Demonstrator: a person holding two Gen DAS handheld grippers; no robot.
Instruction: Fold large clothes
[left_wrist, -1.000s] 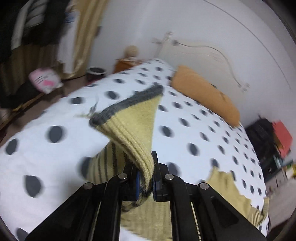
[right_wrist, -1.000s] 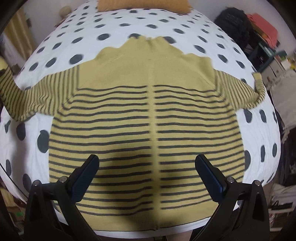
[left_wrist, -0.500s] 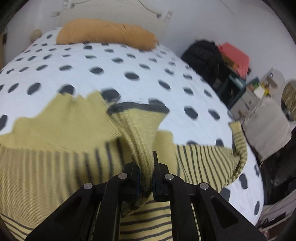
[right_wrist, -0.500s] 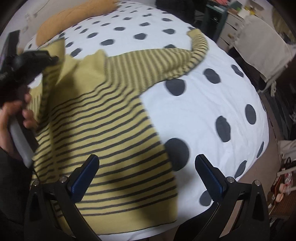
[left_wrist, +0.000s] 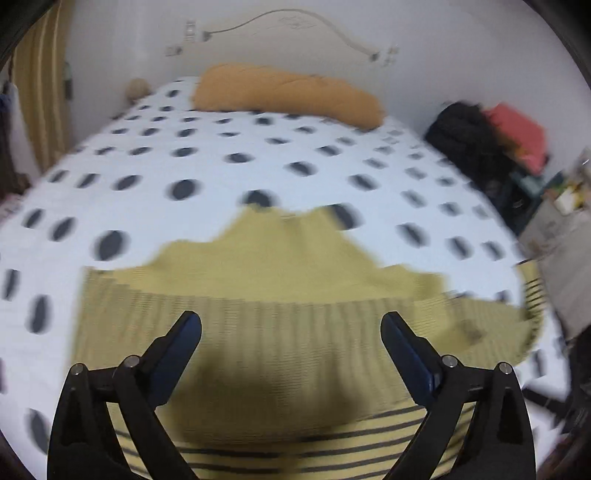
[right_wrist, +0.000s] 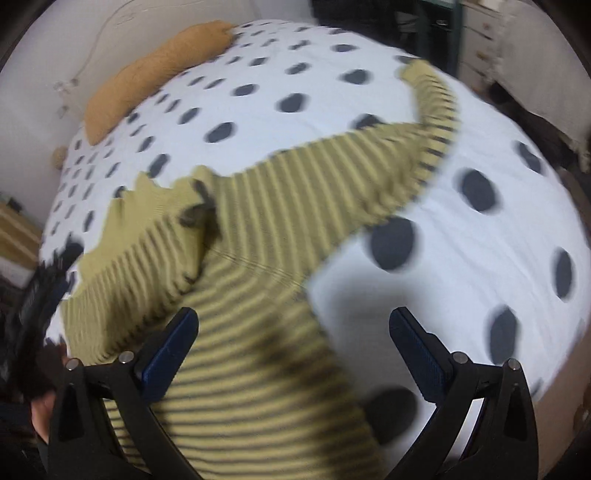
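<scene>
A yellow sweater with dark stripes (left_wrist: 295, 295) lies flat on the polka-dot bed (left_wrist: 221, 173). Its left sleeve is folded across the body. In the right wrist view the sweater (right_wrist: 258, 280) fills the lower left, and its right sleeve (right_wrist: 428, 122) stretches out over the bed toward the upper right. My left gripper (left_wrist: 291, 332) is open and empty above the sweater's body. My right gripper (right_wrist: 293, 332) is open and empty above the sweater's right edge. The frames are blurred by motion.
An orange pillow (left_wrist: 288, 94) lies at the head of the bed against the white wall. A black bag (left_wrist: 465, 136) and red items (left_wrist: 517, 133) stand to the right of the bed. The hand holding the left gripper (right_wrist: 37, 332) shows at the right wrist view's left edge.
My left gripper was shut on the left sleeve's cuff and carried it over the sweater's body; now it is open and the sleeve lies down. My right gripper swung toward the right sleeve.
</scene>
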